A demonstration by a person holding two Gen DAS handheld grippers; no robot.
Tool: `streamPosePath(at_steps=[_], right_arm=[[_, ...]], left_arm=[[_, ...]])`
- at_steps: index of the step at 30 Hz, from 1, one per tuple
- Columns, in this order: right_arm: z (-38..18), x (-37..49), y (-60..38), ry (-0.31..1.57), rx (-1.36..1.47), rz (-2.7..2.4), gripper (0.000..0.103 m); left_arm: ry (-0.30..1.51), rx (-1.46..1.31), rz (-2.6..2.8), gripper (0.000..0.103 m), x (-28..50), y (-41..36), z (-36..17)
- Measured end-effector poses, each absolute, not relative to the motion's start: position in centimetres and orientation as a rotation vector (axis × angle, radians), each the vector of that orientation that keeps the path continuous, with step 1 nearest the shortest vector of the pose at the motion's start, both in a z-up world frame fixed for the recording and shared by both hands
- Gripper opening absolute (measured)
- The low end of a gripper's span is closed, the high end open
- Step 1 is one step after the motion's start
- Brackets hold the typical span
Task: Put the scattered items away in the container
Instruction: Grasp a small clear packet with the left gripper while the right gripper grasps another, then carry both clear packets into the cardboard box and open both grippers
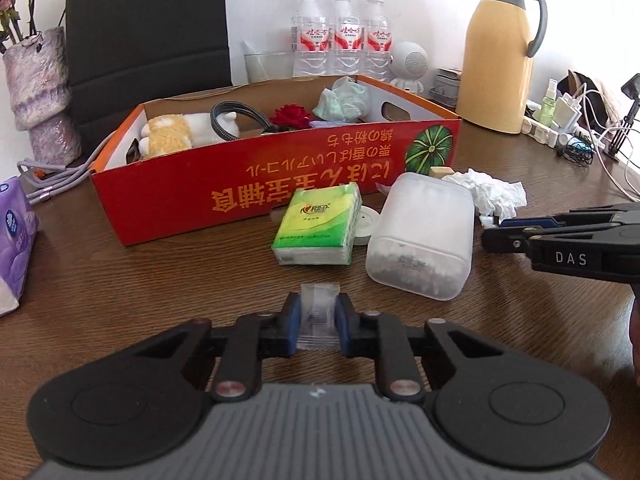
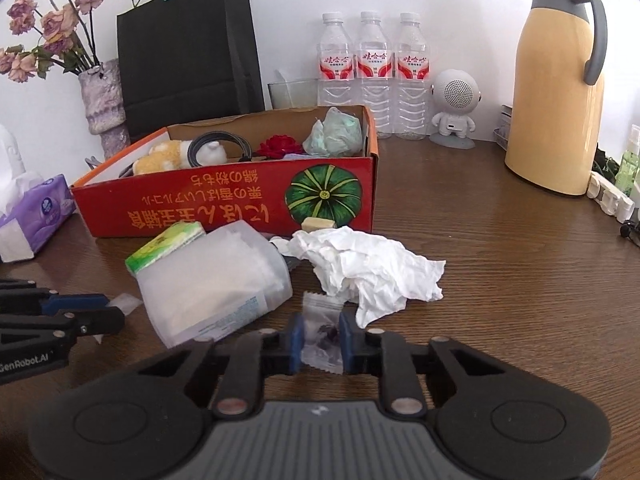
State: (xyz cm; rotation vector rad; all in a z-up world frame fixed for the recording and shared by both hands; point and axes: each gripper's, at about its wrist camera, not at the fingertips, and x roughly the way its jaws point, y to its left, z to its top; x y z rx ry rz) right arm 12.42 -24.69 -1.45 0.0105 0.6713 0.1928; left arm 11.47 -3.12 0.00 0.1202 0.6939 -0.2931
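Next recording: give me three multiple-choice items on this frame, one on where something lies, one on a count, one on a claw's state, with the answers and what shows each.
1. Where does the green tissue pack lie?
A. inside the red box
B. on the table in front of the red box
C. on top of the yellow thermos

2. How many water bottles stand by the wall?
A. two
B. three
C. five

3. What is the left claw doing?
A. open over bare table
B. shut on a small clear packet
C. shut on the crumpled tissue

Answers:
1 B: the pack rests on the wooden table, just in front of the red box, beside the frosted plastic container.
2 B: three capped bottles stand side by side behind the box.
3 B: the blue pads pinch a small clear packet between them; the crumpled tissue lies loose on the table.
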Motion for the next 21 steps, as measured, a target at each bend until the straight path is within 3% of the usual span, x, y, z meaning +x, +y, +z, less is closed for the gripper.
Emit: streamPosePath(at_steps=[6, 21], right_arm=[[-1.0, 10.8, -25.1, 0.656, 0.029, 0.190, 0.016], [7.0, -1.3, -21.8, 0.333, -0.014, 0.351, 0.016]], left_arm=[[0.643, 0.058, -0.215, 0.018, 8.2, -3.2, 1.0], [0.352, 0.007, -0.026, 0.019, -3.1, -4.5, 8.1]])
